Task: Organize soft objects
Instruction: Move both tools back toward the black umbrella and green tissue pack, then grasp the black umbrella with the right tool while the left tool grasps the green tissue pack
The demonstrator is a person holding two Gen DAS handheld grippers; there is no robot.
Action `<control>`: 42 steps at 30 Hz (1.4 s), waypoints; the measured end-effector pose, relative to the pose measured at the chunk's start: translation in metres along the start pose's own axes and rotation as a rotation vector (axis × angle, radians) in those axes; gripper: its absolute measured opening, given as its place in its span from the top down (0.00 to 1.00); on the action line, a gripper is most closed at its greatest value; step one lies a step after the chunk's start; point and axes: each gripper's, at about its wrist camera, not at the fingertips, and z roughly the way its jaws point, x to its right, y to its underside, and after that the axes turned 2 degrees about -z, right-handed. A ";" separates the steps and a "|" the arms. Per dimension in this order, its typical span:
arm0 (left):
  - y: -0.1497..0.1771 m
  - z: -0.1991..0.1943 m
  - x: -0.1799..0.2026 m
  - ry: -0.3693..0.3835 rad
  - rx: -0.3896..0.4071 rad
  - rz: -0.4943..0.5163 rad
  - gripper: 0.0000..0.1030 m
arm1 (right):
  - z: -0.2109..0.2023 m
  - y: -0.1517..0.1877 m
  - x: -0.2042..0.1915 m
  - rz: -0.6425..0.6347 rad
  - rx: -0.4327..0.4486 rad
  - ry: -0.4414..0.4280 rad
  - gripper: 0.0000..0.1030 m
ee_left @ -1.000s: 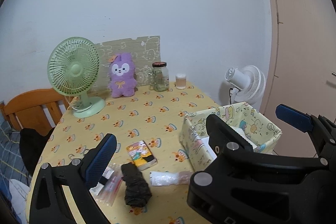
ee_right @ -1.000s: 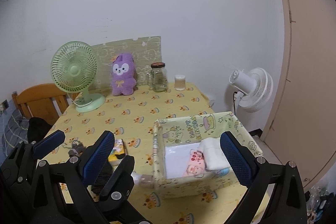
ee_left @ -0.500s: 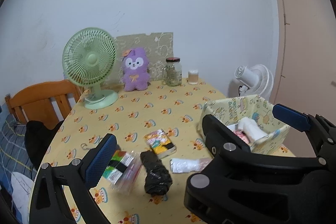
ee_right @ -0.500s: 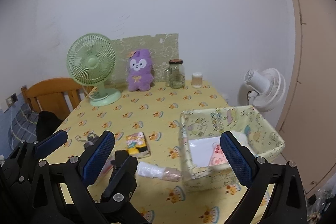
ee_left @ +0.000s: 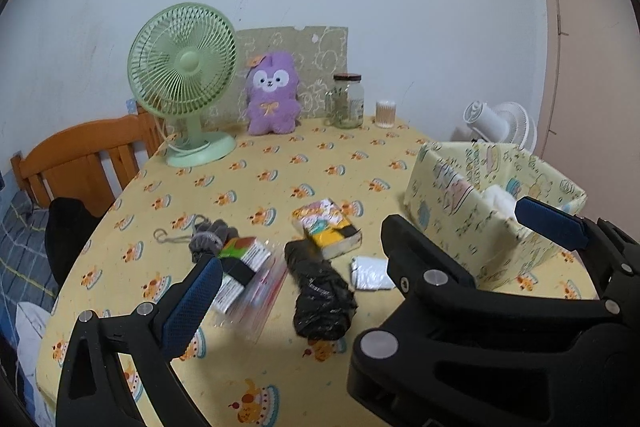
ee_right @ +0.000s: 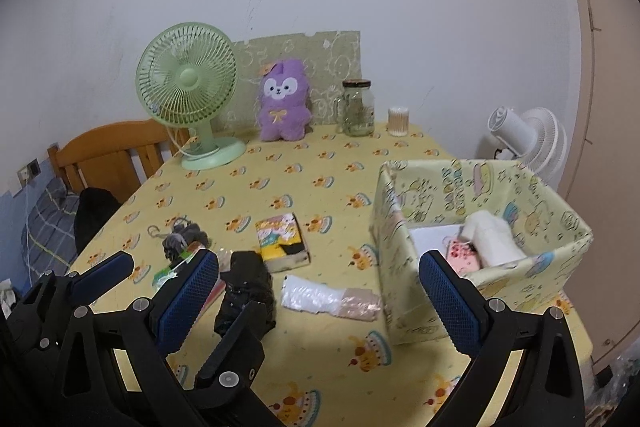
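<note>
Both the left tool (ee_left: pixel 368 259) and the right tool (ee_right: pixel 320 291) hover wide apart and empty above the tabletop (ee_right: pixel 320 163). The black bundle (ee_right: pixel 246 291) lies between them, the fabric bin (ee_right: pixel 472 187) at three o'clock. A green fan (ee_right: pixel 188 87) and purple plush (ee_right: pixel 284 103) stand at twelve o'clock, well clear.

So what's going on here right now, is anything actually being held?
No. A person holds both grippers above the table edge; the left gripper and right gripper are open and empty. Loose on the yellow tablecloth lie a black bundle, a clear plastic packet, a colourful tissue pack and a grey glove. The patterned fabric box already holds a white rolled item and a pink one.
</note>
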 end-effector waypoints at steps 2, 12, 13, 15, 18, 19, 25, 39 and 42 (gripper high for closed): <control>0.003 0.003 -0.003 -0.006 -0.010 0.000 0.00 | 0.004 0.004 -0.003 0.000 -0.010 -0.006 0.02; 0.021 0.025 -0.025 -0.039 -0.083 -0.028 0.00 | 0.032 0.018 -0.021 -0.005 -0.076 -0.018 0.04; 0.023 0.028 -0.027 -0.043 -0.090 -0.031 0.00 | 0.035 0.019 -0.021 -0.005 -0.084 -0.023 0.05; 0.025 0.033 -0.031 -0.049 -0.103 -0.037 0.01 | 0.042 0.022 -0.025 -0.009 -0.103 -0.031 0.07; 0.029 0.042 -0.040 -0.062 -0.128 -0.049 0.01 | 0.056 0.025 -0.032 -0.020 -0.131 -0.046 0.09; 0.030 0.045 -0.042 -0.066 -0.136 -0.053 0.01 | 0.059 0.026 -0.033 -0.022 -0.138 -0.051 0.10; 0.034 0.057 -0.054 -0.091 -0.170 -0.073 0.02 | 0.079 0.029 -0.044 -0.044 -0.181 -0.084 0.20; 0.038 0.073 -0.067 -0.076 -0.223 -0.099 0.05 | 0.106 0.034 -0.056 -0.058 -0.260 -0.128 0.58; 0.036 0.070 -0.067 -0.083 -0.207 -0.091 0.05 | 0.103 0.032 -0.057 -0.063 -0.244 -0.122 0.61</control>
